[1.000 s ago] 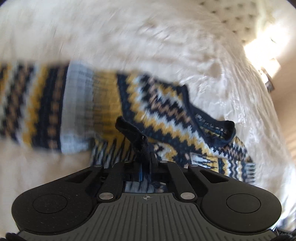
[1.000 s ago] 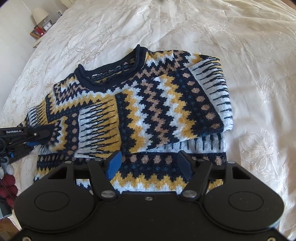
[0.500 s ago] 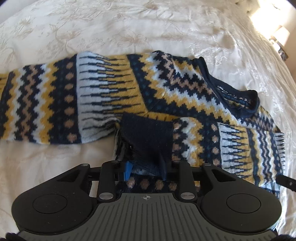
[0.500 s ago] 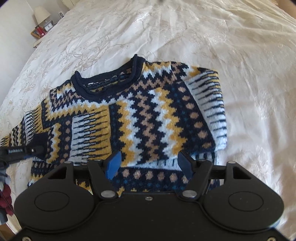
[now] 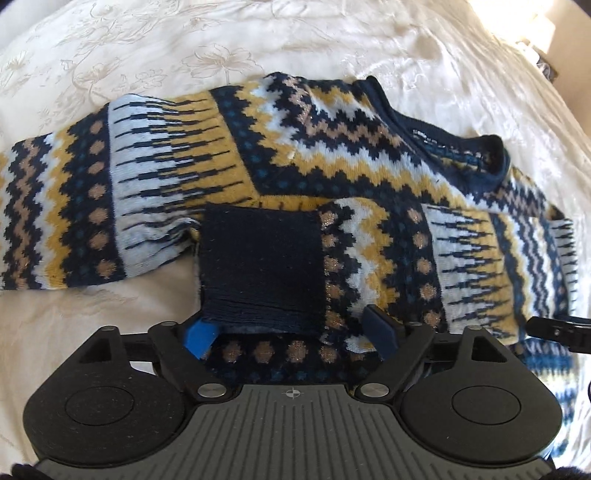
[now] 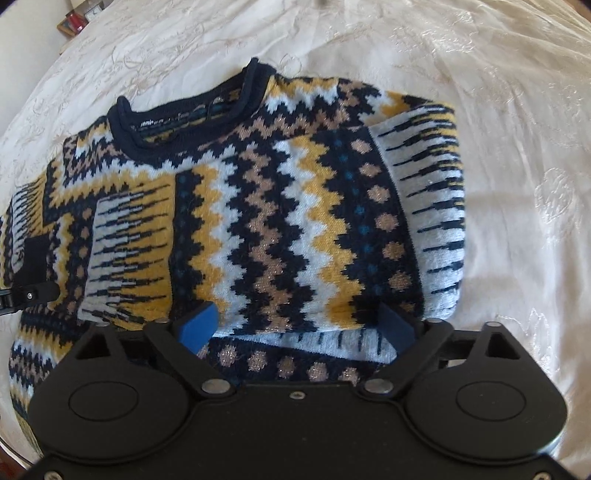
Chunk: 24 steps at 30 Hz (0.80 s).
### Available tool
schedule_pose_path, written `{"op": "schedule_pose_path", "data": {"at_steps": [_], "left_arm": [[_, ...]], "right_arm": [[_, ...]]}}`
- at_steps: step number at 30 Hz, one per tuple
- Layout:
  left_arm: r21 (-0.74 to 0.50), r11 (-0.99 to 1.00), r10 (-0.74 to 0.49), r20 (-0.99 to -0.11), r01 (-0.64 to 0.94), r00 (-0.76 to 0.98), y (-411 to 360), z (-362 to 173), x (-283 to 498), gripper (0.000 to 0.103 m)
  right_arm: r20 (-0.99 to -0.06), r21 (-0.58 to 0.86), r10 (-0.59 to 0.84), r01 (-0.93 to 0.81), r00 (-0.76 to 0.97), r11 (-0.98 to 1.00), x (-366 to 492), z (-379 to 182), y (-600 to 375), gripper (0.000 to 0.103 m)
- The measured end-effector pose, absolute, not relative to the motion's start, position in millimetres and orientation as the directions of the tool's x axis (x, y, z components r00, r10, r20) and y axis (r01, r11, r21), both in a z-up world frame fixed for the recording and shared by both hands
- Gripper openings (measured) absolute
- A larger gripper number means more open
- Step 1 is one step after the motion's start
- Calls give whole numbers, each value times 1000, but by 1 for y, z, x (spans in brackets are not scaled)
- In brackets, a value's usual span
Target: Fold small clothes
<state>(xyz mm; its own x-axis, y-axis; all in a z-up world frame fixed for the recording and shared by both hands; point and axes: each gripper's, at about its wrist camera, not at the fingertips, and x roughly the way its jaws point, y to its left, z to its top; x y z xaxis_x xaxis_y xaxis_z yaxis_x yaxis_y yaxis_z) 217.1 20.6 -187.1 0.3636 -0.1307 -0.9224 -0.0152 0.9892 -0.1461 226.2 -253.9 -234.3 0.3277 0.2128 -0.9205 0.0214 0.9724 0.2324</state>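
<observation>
A knitted sweater (image 5: 332, 155) (image 6: 280, 221) in navy, yellow, white and tan zigzags lies on the bed with both sleeves folded across its front. In the left wrist view the navy cuff (image 5: 258, 266) of one sleeve rests flat on the sweater. My left gripper (image 5: 290, 334) hovers just over it, its jaws opening, the cuff's edge between them but not pinched. My right gripper (image 6: 297, 326) is low over the other folded sleeve (image 6: 424, 221) near the hem. Its jaws are opening and the pads grip nothing. Each view shows a finger of the other gripper at its edge.
A cream embroidered bedspread (image 6: 517, 129) surrounds the sweater on all sides. A bedside shelf with small items (image 6: 74, 20) sits at the far left corner in the right wrist view. Bright light falls on the bed's far right edge (image 5: 517, 29).
The left gripper was shut on the navy cuff; it laid the cuff on the sweater and let go. Both grippers sank closer to the sweater, and the right jaws widened.
</observation>
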Motion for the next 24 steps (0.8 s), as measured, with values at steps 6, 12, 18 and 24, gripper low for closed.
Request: {"op": "schedule_pose_path", "data": {"at_steps": [6, 12, 18, 24], "left_arm": [[-137, 990, -131, -925, 6, 358, 13, -196, 222, 102], [-93, 996, -81, -917, -13, 390, 4, -201, 225, 103], [-48, 999, -37, -913, -16, 406, -3, -202, 222, 103], [-135, 990, -108, -900, -33, 423, 24, -184, 214, 83]], "right_arm": [[-926, 218, 206, 1, 317, 976, 230, -243, -247, 103], [-922, 175, 169, -15, 349, 984, 230, -248, -237, 103], [-872, 98, 129, -90, 473, 991, 213, -253, -223, 103], [-868, 121, 149, -89, 473, 989, 207, -241, -232, 103]]}}
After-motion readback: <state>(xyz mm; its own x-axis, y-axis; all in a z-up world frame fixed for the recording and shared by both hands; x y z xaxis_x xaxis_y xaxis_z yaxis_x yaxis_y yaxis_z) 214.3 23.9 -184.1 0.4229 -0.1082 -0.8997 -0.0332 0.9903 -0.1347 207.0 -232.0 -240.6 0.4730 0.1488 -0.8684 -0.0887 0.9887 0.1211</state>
